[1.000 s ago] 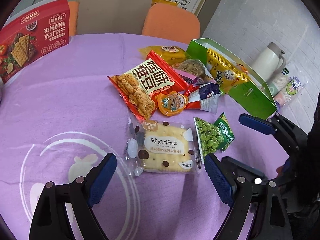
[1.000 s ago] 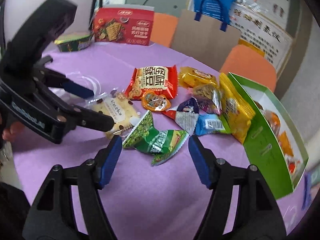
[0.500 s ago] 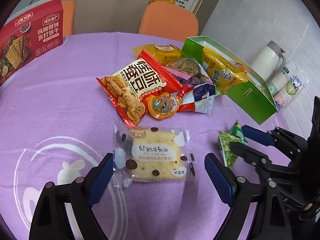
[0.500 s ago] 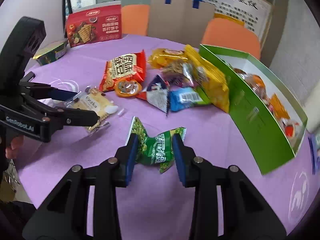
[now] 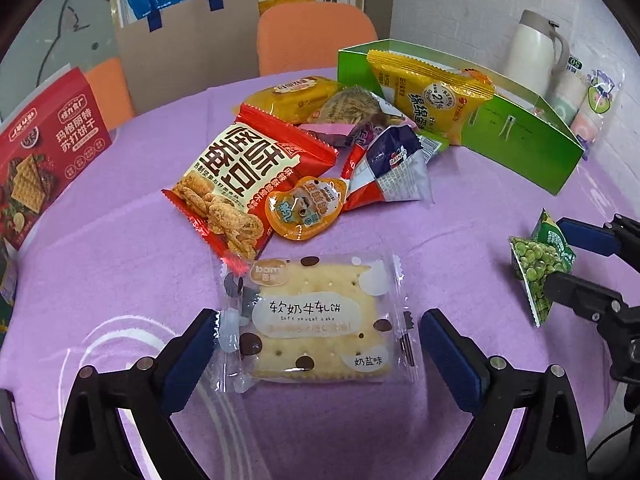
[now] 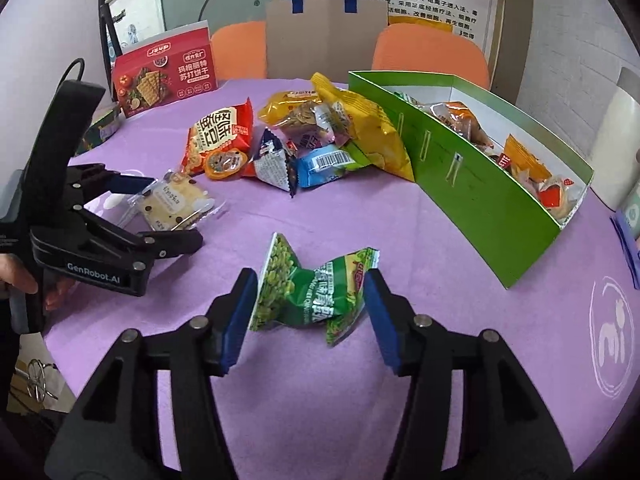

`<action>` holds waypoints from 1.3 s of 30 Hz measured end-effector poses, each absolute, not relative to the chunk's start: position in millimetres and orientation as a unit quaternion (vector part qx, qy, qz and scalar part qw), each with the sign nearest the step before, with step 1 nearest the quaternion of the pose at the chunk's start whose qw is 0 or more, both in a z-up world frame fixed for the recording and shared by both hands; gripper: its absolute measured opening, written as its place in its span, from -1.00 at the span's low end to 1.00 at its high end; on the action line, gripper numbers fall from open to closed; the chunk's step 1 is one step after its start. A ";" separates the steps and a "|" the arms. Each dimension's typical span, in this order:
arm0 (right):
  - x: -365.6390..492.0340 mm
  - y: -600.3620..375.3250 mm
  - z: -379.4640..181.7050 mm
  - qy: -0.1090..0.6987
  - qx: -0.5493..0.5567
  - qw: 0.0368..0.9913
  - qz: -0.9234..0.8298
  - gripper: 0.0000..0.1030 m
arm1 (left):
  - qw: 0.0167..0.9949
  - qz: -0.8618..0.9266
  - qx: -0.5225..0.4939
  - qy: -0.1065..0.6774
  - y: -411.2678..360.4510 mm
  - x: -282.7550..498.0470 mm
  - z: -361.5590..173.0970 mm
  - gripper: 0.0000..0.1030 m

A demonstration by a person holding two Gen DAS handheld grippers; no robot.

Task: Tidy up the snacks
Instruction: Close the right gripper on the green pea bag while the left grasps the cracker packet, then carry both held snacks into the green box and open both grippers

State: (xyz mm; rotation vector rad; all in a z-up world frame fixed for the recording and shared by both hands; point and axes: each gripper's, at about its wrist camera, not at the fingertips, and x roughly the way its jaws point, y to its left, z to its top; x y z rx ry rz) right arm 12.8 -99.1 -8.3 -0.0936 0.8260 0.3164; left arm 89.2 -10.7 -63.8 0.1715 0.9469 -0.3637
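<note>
Right gripper (image 6: 308,312) clamps the green pea packet (image 6: 312,292); it should lift clear before reaching the green box (image 6: 480,184). Left gripper (image 5: 316,344) spread around the nougat cracker pack (image 5: 316,320).

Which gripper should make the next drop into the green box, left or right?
Right. The right gripper is shut on the green pea packet, and the green box is open just ahead to its right. The left gripper is open around the nougat cracker pack, not yet gripping.
</note>
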 end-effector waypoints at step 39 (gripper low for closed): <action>42.6 -205.6 60.3 0.284 0.061 0.956 0.039 -0.08 | 0.883 -0.312 -0.033 0.350 -116.0 149.0 81.9 0.14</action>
